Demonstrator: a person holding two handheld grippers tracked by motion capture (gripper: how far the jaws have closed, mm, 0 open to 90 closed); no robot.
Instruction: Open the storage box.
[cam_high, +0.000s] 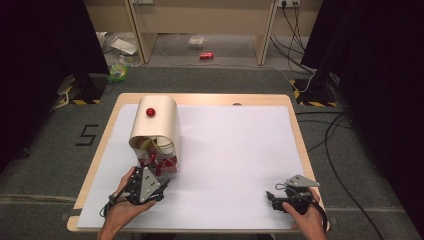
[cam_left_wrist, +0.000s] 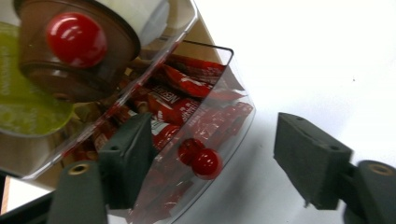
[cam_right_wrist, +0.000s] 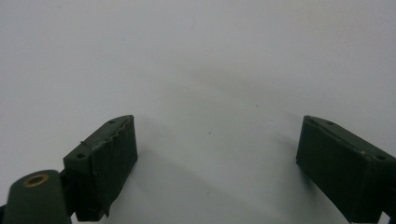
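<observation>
A cream roll-top box with a red knob stands at the table's left. Under it is a clear curved drawer packed with red sachets. A small red knob sticks out of the drawer front. My left gripper is right at that drawer, open, with the small knob between its jaws and neither pad on it. A larger red knob on a brown round piece shows above. My right gripper rests open over the white sheet at front right, holding nothing.
A white sheet covers most of the wooden table. On the floor beyond lie a red can, plastic packaging and cables. Dark curtains stand at both sides.
</observation>
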